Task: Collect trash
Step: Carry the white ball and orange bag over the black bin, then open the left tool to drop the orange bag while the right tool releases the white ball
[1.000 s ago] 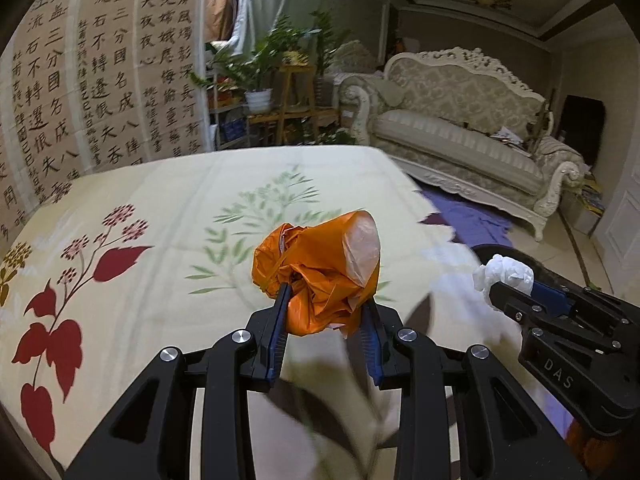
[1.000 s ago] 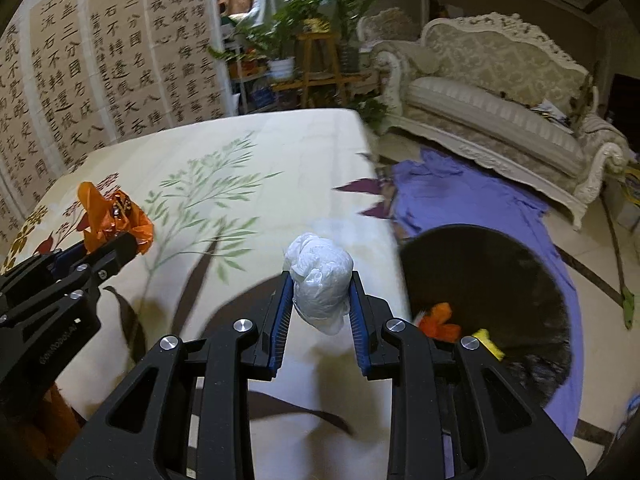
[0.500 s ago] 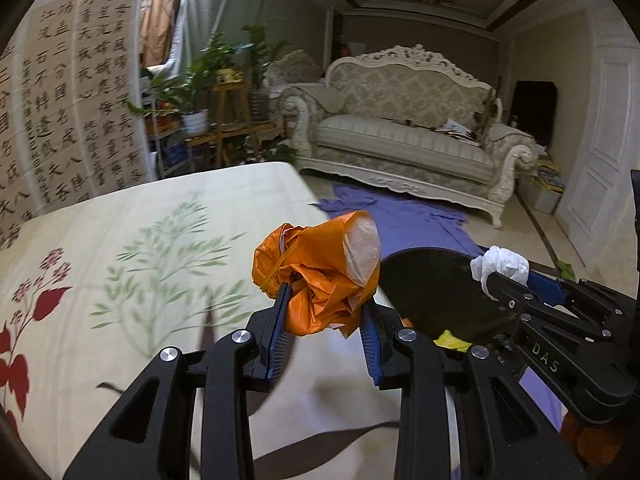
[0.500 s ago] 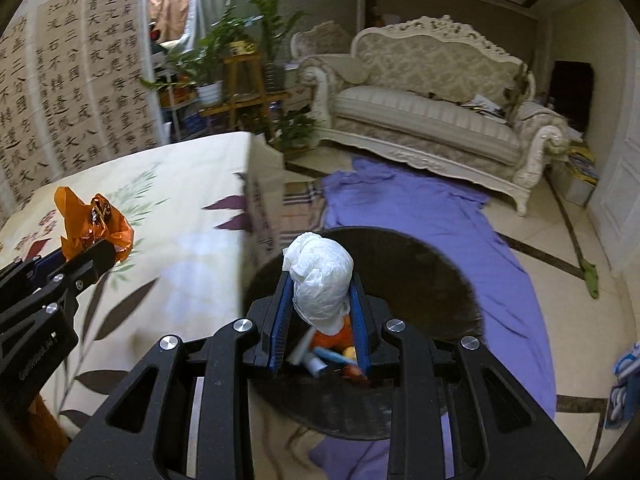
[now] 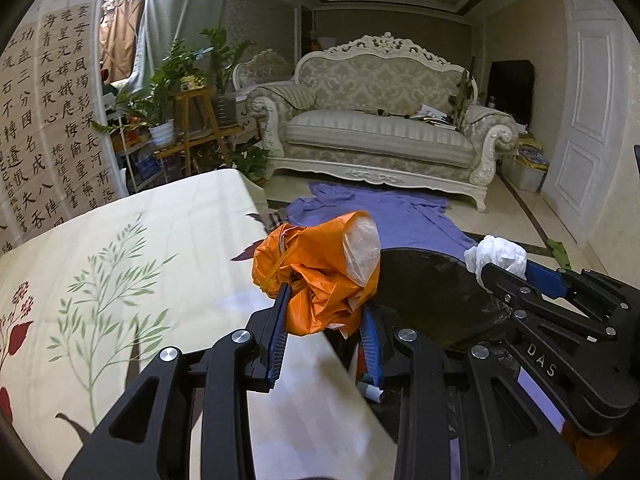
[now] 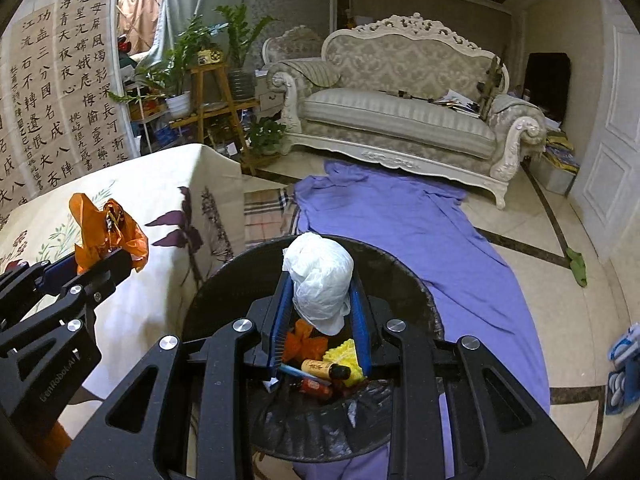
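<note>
A crumpled orange plastic bag (image 5: 320, 276) is clamped in the left gripper (image 5: 324, 320) above the edge of a floral tablecloth (image 5: 132, 264). A crumpled white plastic bag (image 6: 320, 280) is clamped in the right gripper (image 6: 320, 312), held directly over a black trash bin (image 6: 408, 280) containing other rubbish.

Both wrist views forward, close, sharing black bin (image 6: 404, 276).
</note>
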